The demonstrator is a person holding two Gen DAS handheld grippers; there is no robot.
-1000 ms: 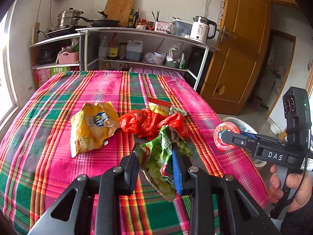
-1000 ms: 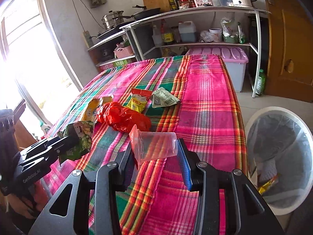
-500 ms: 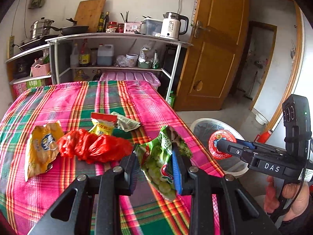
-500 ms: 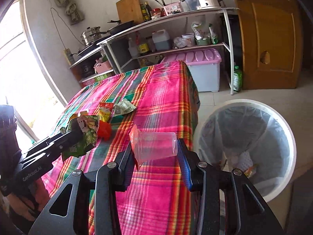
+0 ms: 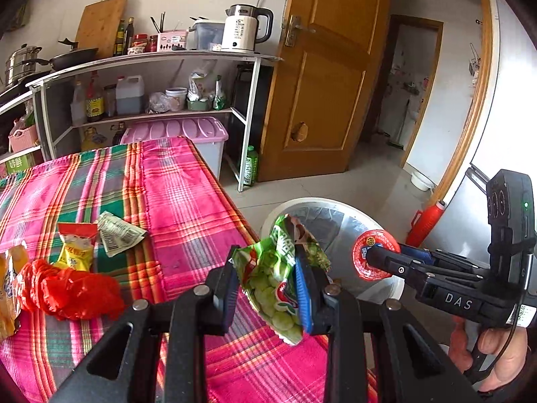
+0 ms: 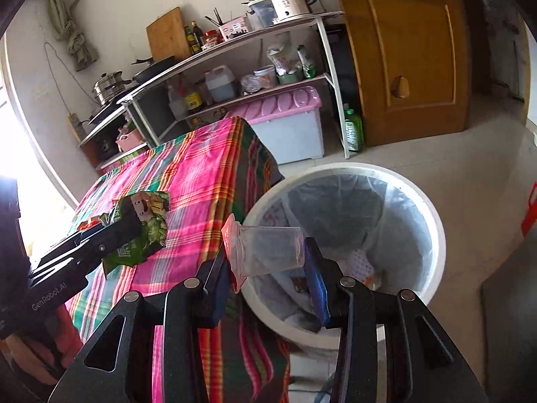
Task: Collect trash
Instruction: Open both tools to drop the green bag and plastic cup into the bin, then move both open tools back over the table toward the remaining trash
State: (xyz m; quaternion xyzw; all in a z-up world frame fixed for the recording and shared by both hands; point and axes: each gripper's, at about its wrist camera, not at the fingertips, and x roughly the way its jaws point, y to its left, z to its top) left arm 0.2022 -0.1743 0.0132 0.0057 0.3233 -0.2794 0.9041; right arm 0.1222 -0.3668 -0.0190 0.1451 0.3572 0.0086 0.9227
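1. You stand in a kitchen: a white shelf (image 5: 151,57) along the wall carries a kettle (image 5: 243,28), a cutting board (image 5: 100,25), pots and bottles, and a wooden door (image 5: 322,77) is to its right.
2. The tabletop (image 5: 181,194) wears a pink, green and orange plaid cloth.
3. A white bin (image 6: 349,235) with a clear liner stands on the floor just beside the tabletop's edge; some trash already lies at its bottom.
4. Your left hand-held gripper (image 5: 268,285) is clamped on a green snack bag (image 5: 278,278) printed with pale green round pieces; it hangs over the tabletop's edge near the bin. Its lettering is too crumpled to read.
5. From the right wrist view, the left gripper's body reads "GenRobot.AI".
6. Your right hand-held gripper (image 6: 268,268) is closed on a clear plastic cup (image 6: 268,252) lying sideways between the pads, with a red peeled lid at its mouth; it is over the bin's near rim.
7. From the left wrist view, the right gripper's body reads "DAS", and your hand (image 5: 496,352) grips its handle.
8. Left on the tabletop: a red plastic bag (image 5: 67,288), a yellow packet (image 5: 75,252) with a red top, a grey-green wrapper (image 5: 117,235) just beside it, and an orange bag (image 5: 8,288) at the frame edge. Their print is unreadable.
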